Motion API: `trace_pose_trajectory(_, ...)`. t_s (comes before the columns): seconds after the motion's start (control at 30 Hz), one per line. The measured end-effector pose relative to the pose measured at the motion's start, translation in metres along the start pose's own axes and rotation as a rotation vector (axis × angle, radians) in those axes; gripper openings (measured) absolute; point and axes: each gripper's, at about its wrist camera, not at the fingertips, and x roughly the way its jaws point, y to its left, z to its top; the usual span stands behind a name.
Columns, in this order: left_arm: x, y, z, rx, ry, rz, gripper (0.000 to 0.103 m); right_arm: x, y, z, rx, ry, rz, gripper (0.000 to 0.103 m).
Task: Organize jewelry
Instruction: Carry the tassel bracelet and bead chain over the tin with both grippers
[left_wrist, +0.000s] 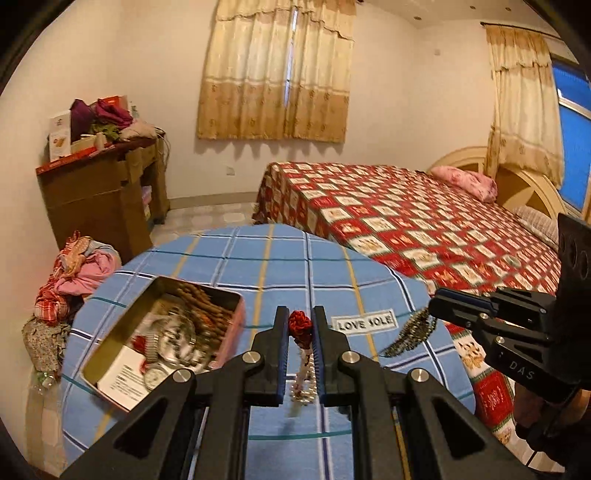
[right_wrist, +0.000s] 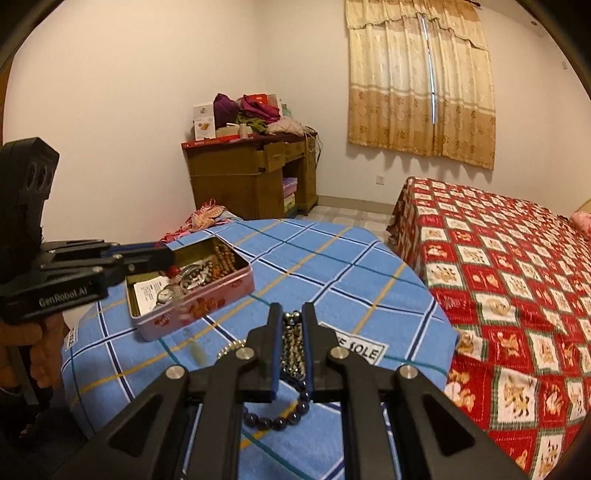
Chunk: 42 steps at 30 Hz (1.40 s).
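- Two grippers, both loaded, so it all comes down to who's closer to the tin. From the left wrist view: my left gripper is pinched on a red rose piece with pale beads hanging down between the fingers, held above the blue checked cloth. The open tin sits just to its left and slightly ahead, long side running diagonally away from me. My right gripper comes in from the far right with a dark beaded strand dangling.
- Right wrist view: right gripper is clamped on that dark bead bunch, a loop of bigger beads sagging below. Tin lies well off to the left, and my left gripper hovers right at its near-left corner.
- My guess: left drops first, it's way nearer.
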Motion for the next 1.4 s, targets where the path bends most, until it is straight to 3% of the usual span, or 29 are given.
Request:
trace_pose_trajectory(0.67,-0.017,0.027,0.011,-0.016,-0.049,0.056,0.011,0.009,0.033,0.044,-0.076,-0.061,0.074,0.012)
trace_pose_trajectory(1.4,-0.026,0.069,0.037,-0.007,-0.093,0.163,0.011,0.057,0.076,0.074,-0.147,-0.027,0.167,0.012)
